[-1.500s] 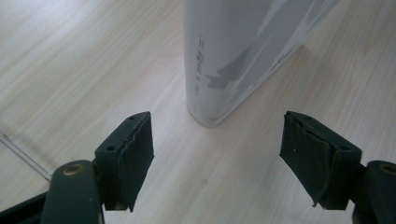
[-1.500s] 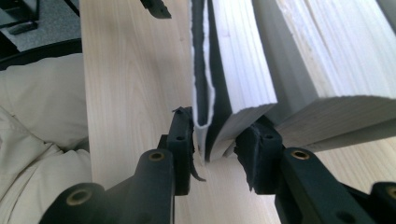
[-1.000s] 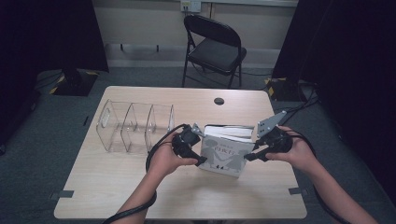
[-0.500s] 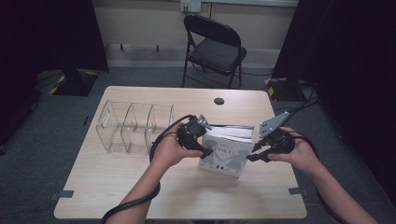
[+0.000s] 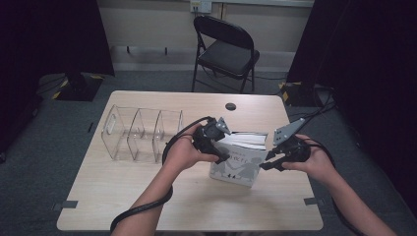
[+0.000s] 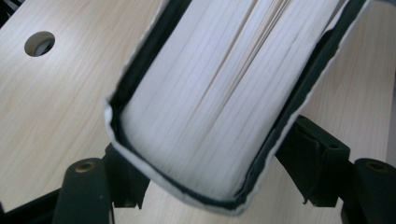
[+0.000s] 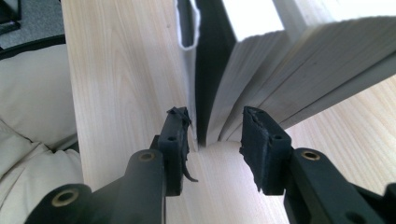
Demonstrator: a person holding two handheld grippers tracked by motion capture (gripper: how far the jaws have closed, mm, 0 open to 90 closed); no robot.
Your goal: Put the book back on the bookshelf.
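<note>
A thick white-covered book [image 5: 240,166] stands on the table [image 5: 147,196] with its page edges up. My left gripper [image 5: 222,153] is at the book's upper left corner. In the left gripper view its jaws have just been closing, and both pads [image 6: 310,156] now press the covers of the book [image 6: 219,93]. My right gripper [image 5: 266,163] is at the book's right edge. In the right gripper view my right gripper [image 7: 217,144] holds the front cover and a wad of pages of the book [image 7: 261,70] between its pads [image 7: 259,144].
A clear plastic organizer [image 5: 140,135] with several compartments stands left of the book. A cable hole [image 5: 230,106] sits near the table's far edge. A black folding chair [image 5: 226,49] stands beyond the table. Cables trail from both grippers toward the near edge and right.
My left hand has lifted and shifted right to the book's upper left corner, and its jaws have narrowed onto the book. The right hand has stayed in place.
</note>
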